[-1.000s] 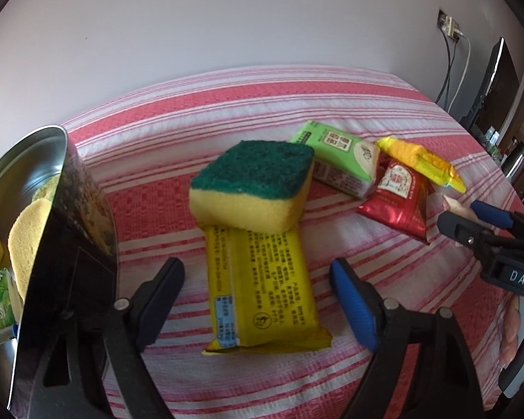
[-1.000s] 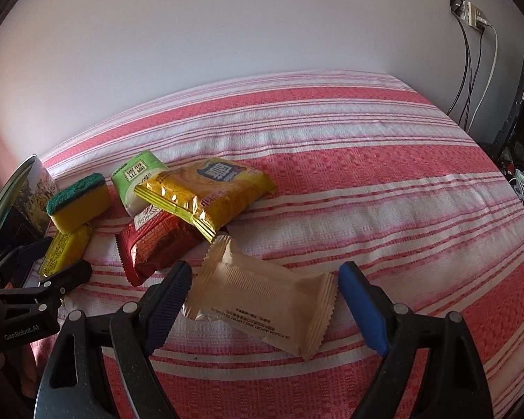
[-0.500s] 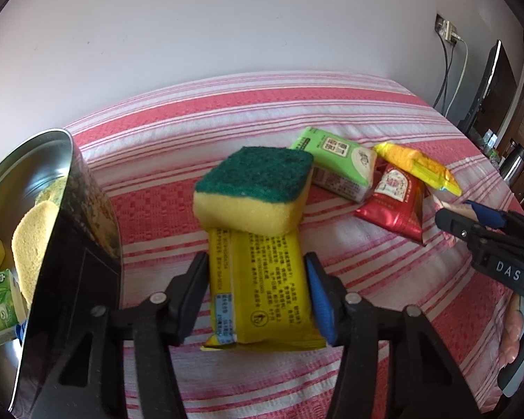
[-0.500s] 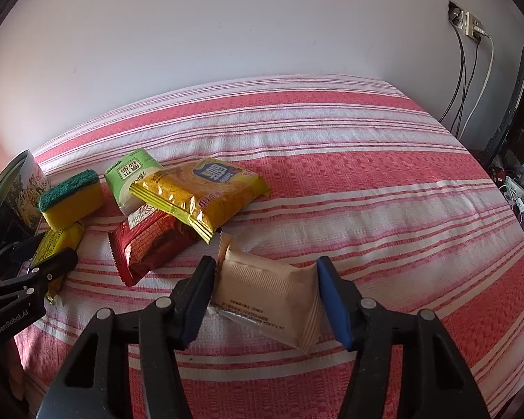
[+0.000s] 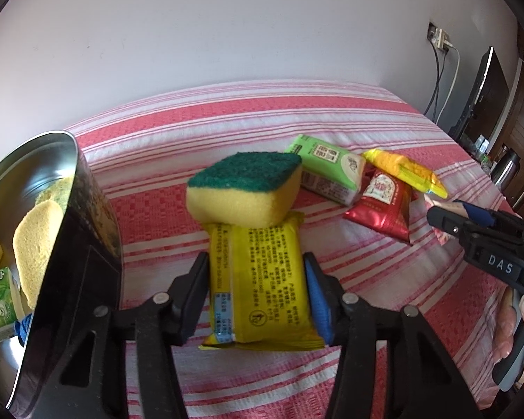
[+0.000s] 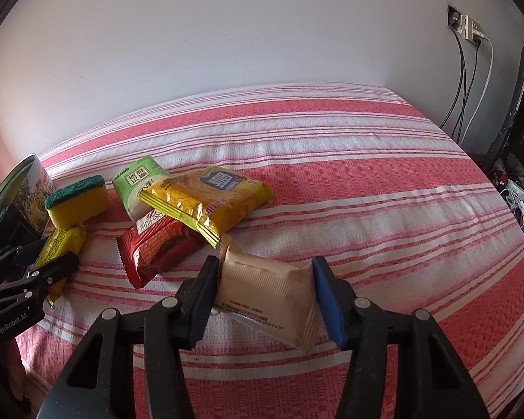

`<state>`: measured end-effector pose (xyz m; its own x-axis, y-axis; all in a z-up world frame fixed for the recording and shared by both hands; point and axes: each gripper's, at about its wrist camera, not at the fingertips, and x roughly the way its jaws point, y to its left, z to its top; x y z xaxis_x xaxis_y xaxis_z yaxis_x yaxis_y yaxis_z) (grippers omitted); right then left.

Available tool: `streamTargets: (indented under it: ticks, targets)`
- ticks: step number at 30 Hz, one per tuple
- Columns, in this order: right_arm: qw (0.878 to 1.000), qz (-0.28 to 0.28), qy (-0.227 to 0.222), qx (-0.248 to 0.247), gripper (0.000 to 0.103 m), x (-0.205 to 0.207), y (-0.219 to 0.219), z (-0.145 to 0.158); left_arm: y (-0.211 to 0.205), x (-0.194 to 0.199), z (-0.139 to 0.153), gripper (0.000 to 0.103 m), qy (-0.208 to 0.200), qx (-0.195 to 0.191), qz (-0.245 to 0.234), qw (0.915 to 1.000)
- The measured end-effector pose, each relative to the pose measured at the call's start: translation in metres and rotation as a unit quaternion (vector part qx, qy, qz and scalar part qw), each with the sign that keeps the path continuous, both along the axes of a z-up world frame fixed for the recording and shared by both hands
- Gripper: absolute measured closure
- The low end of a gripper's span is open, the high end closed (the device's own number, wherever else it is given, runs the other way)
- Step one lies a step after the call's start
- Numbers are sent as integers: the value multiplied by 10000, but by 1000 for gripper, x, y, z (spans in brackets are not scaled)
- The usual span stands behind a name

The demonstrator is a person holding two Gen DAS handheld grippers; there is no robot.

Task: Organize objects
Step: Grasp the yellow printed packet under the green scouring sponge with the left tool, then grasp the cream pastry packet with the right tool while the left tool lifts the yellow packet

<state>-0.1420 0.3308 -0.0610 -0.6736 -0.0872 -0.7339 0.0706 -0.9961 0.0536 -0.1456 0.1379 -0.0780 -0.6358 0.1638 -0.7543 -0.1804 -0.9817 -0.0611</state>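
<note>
My left gripper has its jaws closing, and both pads press the long sides of a yellow packet lying on the striped bed. A yellow sponge with a green top rests on that packet's far end. In the right wrist view my right gripper is closing too, its pads squeezing a beige packet that buckles between them. Just beyond lie a red packet, a yellow snack bag and a green packet, overlapping in a heap.
A round metal tin stands at the left, holding a sponge and a green pack. The red-and-white striped bedspread stretches to the white wall. Cables and a socket and a dark screen sit at the far right.
Both grippers went from wide open to closed: the left onto the yellow packet, the right onto the beige packet, which crumpled narrower. Neither hand shifted much.
</note>
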Motion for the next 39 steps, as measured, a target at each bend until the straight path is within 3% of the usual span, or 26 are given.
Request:
streamTargets:
  ticks: [17, 39]
  targets:
    - [9965, 66, 837, 61, 47, 23, -10, 21, -1, 29, 13, 51, 500, 118, -99, 9986]
    - [9872, 467, 1521, -94, 47, 41, -32, 34, -18, 51, 29, 51, 1271, 351, 432, 9903]
